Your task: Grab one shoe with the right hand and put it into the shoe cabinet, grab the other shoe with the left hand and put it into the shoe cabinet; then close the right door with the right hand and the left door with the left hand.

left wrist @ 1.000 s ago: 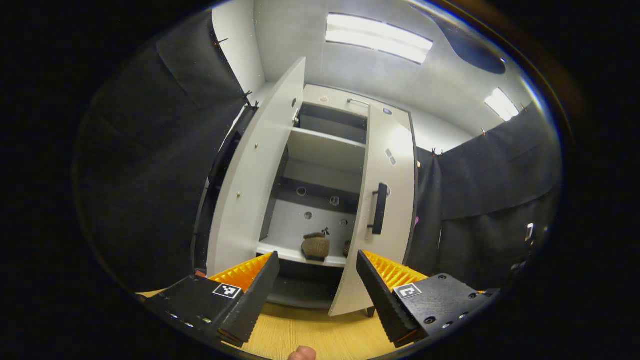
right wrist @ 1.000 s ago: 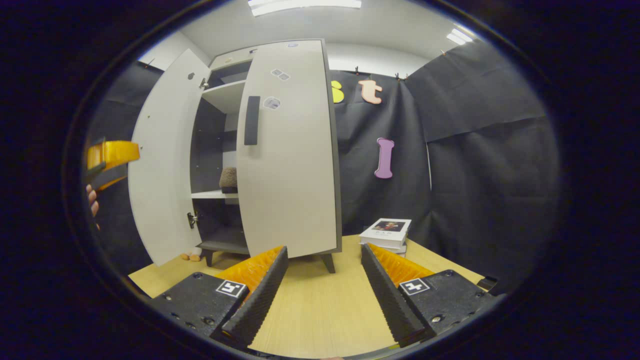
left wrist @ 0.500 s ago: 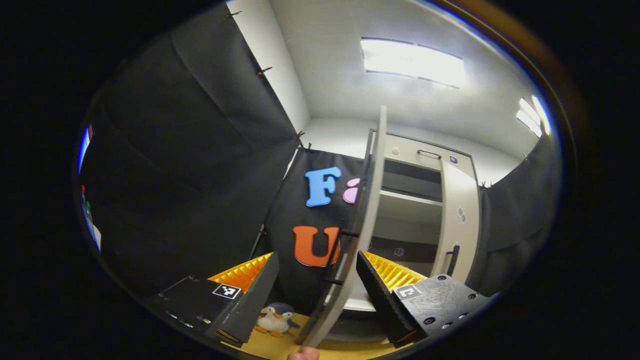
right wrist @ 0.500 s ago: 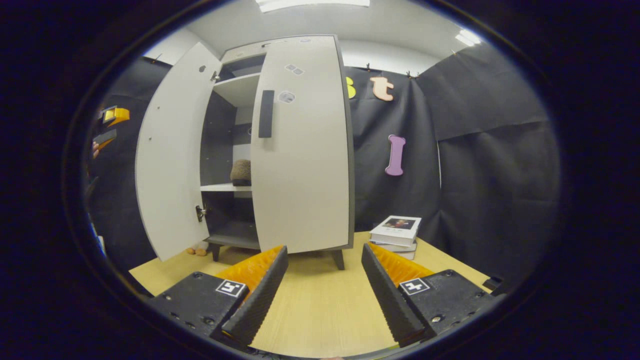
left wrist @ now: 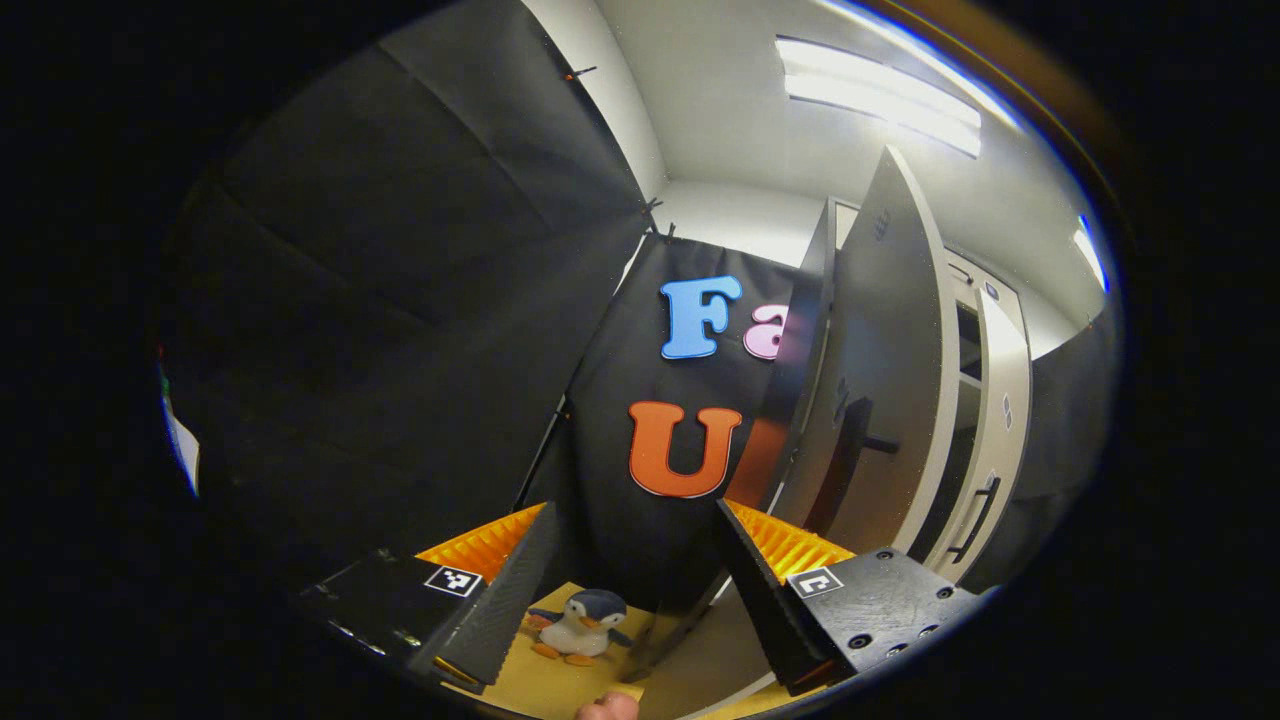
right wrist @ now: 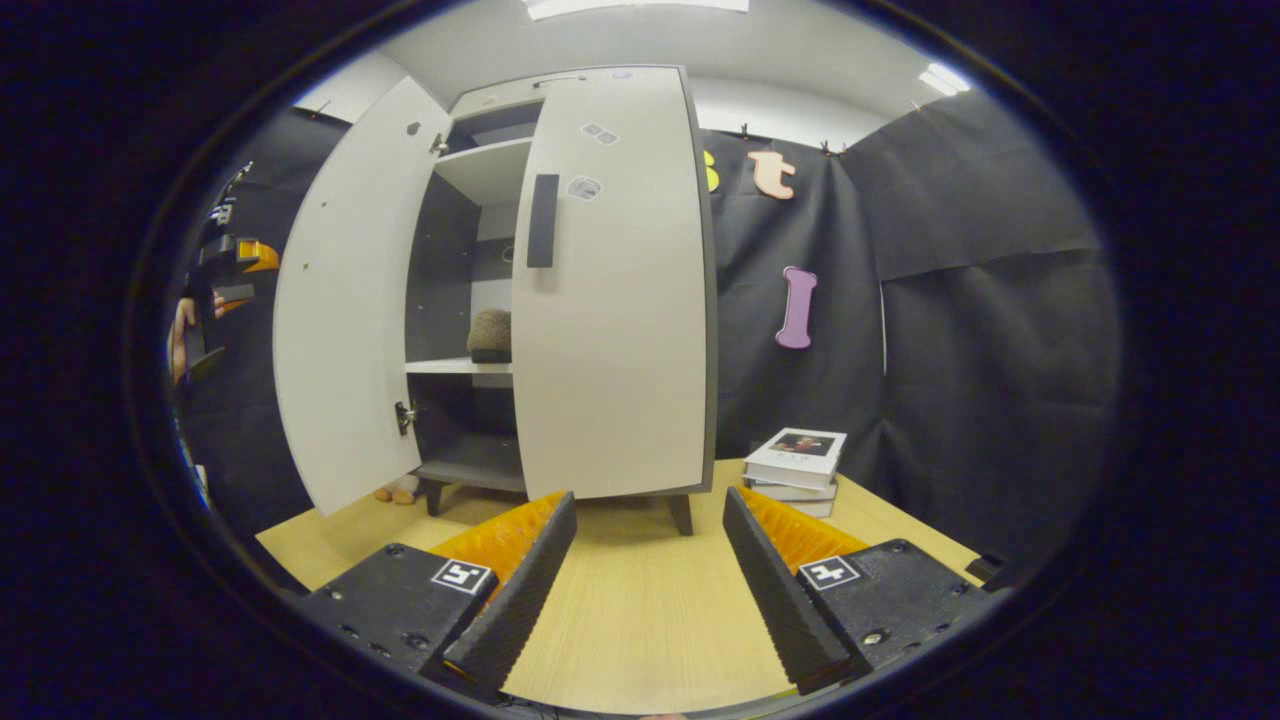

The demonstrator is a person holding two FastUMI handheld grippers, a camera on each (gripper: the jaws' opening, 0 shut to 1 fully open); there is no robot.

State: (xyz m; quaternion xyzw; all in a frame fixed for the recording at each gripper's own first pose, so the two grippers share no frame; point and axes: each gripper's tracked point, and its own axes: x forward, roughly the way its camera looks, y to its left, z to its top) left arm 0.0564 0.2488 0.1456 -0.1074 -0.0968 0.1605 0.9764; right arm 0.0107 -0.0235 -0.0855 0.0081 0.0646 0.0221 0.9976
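In the right gripper view the pale shoe cabinet [right wrist: 640,90] has its right door [right wrist: 610,300] shut or nearly so. Its left door [right wrist: 350,300] swings wide open. A brown fuzzy shoe [right wrist: 490,335] sits on the middle shelf, and the right door hides the rest of that shelf. My right gripper [right wrist: 645,590] is open over the wooden floor, well short of the cabinet. At the far left, beyond the open door, a hand holds my left gripper [right wrist: 232,268]. In the left gripper view my left gripper [left wrist: 635,600] is open, facing the outer side of the left door [left wrist: 880,380] and its dark handle [left wrist: 845,460].
A penguin plush [left wrist: 580,625] lies on the wooden floor [left wrist: 560,685] by the black cloth wall, left of the open door. A stack of books [right wrist: 800,465] rests on the floor right of the cabinet. The cabinet stands on short legs [right wrist: 682,515].
My left gripper has swung left, from facing the cabinet's inside, round the left door's edge to its outer side. The right gripper has barely shifted. The doors stand as before.
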